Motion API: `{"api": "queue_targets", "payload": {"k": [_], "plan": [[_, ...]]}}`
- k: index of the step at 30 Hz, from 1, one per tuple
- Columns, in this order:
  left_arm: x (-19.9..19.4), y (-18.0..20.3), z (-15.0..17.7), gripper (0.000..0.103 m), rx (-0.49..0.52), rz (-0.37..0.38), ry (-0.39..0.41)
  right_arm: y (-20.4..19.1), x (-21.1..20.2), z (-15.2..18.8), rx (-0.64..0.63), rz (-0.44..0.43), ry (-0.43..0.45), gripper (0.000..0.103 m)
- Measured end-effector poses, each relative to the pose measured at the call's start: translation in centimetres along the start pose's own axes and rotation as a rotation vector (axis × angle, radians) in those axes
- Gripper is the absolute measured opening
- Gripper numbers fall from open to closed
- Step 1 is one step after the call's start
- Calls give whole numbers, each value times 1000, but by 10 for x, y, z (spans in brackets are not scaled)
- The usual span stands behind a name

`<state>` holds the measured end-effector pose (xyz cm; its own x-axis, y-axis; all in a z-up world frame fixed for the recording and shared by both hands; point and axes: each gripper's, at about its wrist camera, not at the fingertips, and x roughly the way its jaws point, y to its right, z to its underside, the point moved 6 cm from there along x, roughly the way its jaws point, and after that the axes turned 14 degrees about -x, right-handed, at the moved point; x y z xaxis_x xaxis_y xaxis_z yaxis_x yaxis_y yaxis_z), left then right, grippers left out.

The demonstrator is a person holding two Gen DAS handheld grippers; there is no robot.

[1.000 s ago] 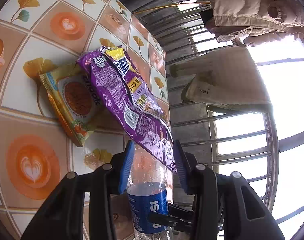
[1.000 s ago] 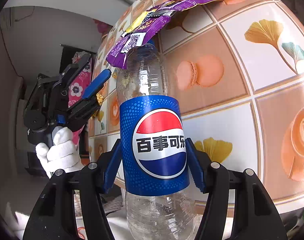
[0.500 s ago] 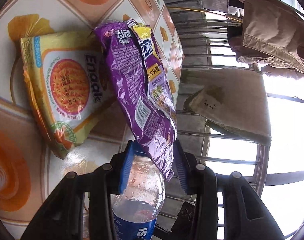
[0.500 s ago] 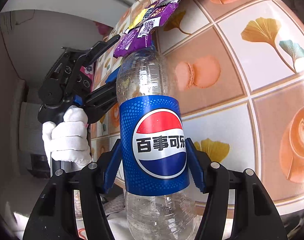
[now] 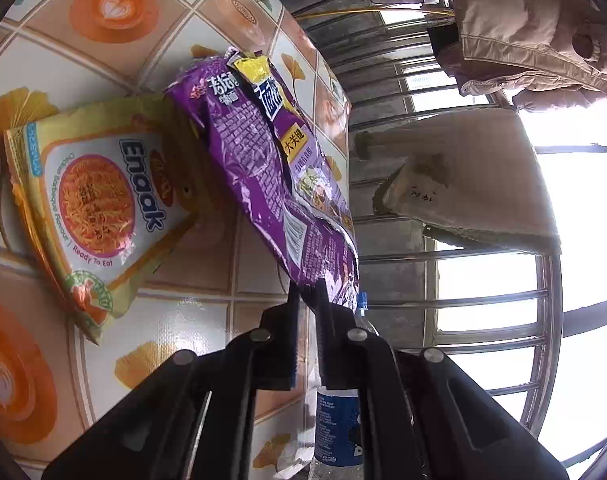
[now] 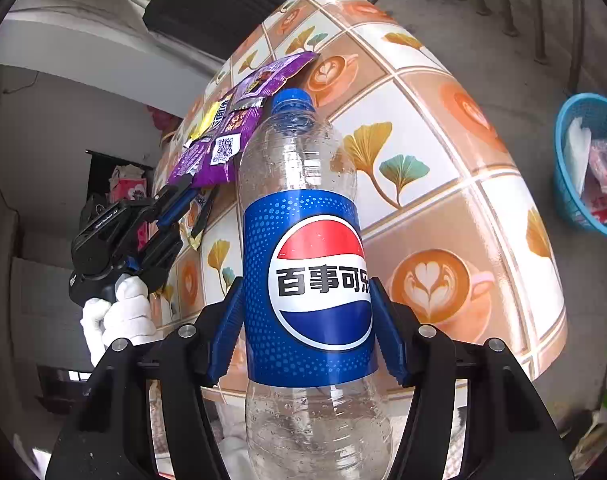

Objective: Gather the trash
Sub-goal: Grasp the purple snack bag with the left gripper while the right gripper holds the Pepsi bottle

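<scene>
Tiled tabletop (image 5: pixel 103 12); crinkled purple wrapper (image 5: pixel 263 184), clear blue-labelled bottle (image 6: pixel 307 280)

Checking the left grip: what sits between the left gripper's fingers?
The near edge of the purple wrapper, pinched in the left gripper; the left wrist view shows it.

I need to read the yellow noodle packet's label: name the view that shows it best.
Left wrist view: the yellow Enaak noodle packet lies flat, front fully readable. Right wrist view shows only a sliver behind the left gripper.
</scene>
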<state>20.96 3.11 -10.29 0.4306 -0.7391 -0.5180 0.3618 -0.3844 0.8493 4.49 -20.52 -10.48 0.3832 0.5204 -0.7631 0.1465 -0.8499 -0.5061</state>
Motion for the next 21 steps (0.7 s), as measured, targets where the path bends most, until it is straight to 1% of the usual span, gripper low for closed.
{"api": "queue_targets", "payload": {"k": [3, 6, 9, 10, 11, 13, 14, 17, 21], "plan": [[-13, -3, 16, 6, 71, -31, -29, -1, -24, -16, -35, 48, 67, 57], [-34, -16, 38, 6, 152, -70, -78, -20, -36, -28, -124, 86, 107, 57], [-49, -35, 61, 6, 197, -83, -188, -45, -25, -30, -216, 81, 85, 57], [-53, -42, 67, 6, 217, -90, -217, -51, -18, -27, -241, 68, 66, 57], [-57, -48, 70, 6, 229, -102, -224, -57, -8, -24, -262, 56, 44, 57], [-68, -62, 70, 6, 218, -128, -202, -64, 12, -18, -290, 50, -5, 57], [-72, -67, 67, 6, 200, -125, -186, -64, 22, -15, -291, 44, -30, 57], [-87, -74, 56, 6, 132, -71, -116, -57, 46, -4, -259, 23, -97, 57], [-90, -72, 49, 7, 107, -43, -73, -58, 56, 1, -247, 17, -125, 57]]}}
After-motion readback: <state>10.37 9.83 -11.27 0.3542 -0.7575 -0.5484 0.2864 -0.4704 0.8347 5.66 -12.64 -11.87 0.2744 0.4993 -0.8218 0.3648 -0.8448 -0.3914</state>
